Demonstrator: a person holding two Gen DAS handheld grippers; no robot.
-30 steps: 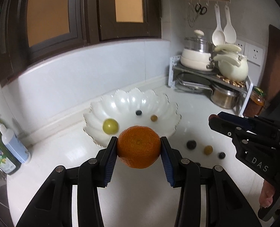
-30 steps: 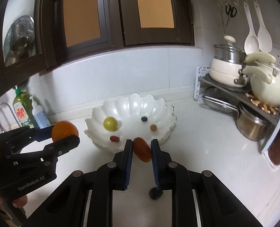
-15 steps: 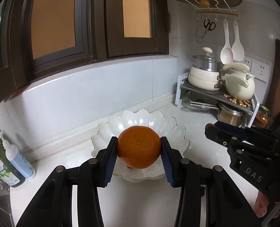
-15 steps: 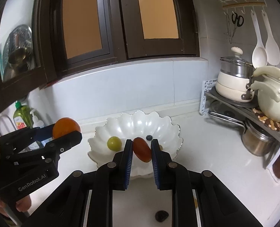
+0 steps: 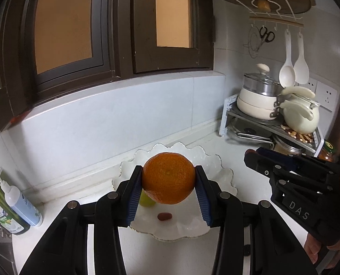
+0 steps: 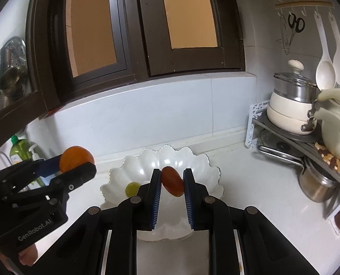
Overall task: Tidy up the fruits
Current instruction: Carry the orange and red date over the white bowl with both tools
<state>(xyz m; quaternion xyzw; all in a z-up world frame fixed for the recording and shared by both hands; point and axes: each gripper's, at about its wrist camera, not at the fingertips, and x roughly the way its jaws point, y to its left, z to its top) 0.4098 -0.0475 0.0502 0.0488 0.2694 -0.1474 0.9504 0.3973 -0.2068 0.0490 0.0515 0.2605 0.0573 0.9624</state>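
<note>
Moving up over the white bowl at frame middle since a second ago, the left gripper squeezes the orange and the right gripper pinches the small red fruit, so both drops look close

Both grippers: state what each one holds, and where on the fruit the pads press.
Left gripper: orange, opposite sides. Right gripper: small red fruit, its two flanks.

Two matte black plastic hand-held grippers. The left gripper has ribbed blue finger pads, round silver pivot screws and white "GenRobot.AI" lettering. The right gripper matches, lettered "DAS". Bare fingers wrap its handle.
</note>
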